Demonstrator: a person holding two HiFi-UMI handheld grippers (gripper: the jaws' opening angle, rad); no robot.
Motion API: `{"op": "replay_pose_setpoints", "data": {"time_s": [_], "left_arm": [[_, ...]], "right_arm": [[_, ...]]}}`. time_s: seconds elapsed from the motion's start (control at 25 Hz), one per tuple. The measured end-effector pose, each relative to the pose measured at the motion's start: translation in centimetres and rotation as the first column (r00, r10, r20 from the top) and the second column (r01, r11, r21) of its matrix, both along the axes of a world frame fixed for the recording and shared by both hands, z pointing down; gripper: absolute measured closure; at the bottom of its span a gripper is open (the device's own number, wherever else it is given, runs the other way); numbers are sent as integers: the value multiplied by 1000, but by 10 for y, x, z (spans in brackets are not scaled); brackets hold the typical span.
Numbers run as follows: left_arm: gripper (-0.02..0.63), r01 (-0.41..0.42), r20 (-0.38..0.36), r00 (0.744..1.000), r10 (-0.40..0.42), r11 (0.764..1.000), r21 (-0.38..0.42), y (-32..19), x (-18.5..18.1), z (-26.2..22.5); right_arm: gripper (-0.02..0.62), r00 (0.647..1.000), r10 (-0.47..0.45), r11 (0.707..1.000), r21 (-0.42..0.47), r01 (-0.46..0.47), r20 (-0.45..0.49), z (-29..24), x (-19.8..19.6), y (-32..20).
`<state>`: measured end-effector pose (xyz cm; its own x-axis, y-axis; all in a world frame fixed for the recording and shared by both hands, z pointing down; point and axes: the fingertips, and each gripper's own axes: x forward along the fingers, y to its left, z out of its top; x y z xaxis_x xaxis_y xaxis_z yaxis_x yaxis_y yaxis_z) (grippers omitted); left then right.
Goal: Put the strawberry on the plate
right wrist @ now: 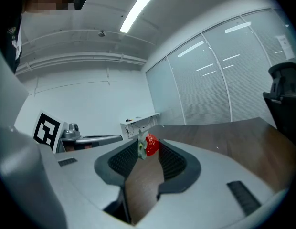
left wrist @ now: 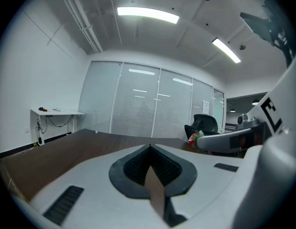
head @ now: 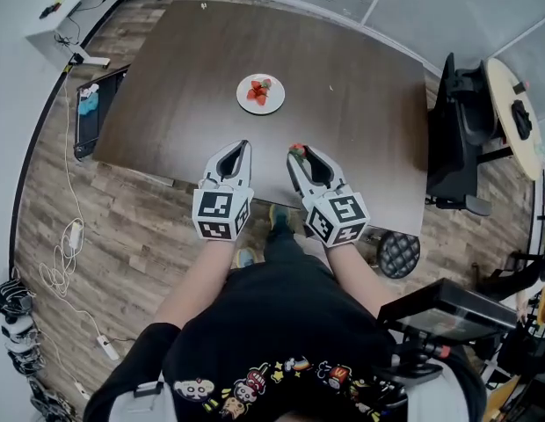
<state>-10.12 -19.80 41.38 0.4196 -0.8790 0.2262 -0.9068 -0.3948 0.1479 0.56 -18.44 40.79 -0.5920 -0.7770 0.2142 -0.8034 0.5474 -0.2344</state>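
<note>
A white plate [head: 260,94] lies near the middle of the dark wooden table [head: 185,69], with red strawberries [head: 258,91] on it. My right gripper [head: 298,153] is shut on another strawberry [head: 296,149] at its tips, held above the table's near edge, short of the plate. In the right gripper view that strawberry [right wrist: 151,144] sits red with its green leaves to the left, pinched between the jaws of my right gripper [right wrist: 149,146]. My left gripper [head: 245,144] hovers beside it, shut and empty. The left gripper [left wrist: 149,147] points along the table, with the held strawberry [left wrist: 194,138] to its right.
A black office chair [head: 457,139] stands at the table's right end, beside a round side table [head: 514,112]. A black stool [head: 398,253] sits near my right arm. A white desk [head: 70,7] and floor cables [head: 66,262] are at the left.
</note>
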Motion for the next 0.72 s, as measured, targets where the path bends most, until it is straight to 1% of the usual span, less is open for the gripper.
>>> {"op": "replay_pose_setpoints", "data": {"time_s": [0.2,0.52,0.72], "left_arm": [[617,10,-1,1000,-10,999,-30,-39,15,14],[617,41,10,999,-40,995,-95,-76,30,36],[617,74,26,997,-71,988,-134,-93,29,51]], "right_arm": [[469,1000,-27,999,-19,27,3,10,6,-42],[469,997,-77,993,-87,78,13,37,15,-87],[468,993,-114,986,-119,115,14,54,13,-115]]}}
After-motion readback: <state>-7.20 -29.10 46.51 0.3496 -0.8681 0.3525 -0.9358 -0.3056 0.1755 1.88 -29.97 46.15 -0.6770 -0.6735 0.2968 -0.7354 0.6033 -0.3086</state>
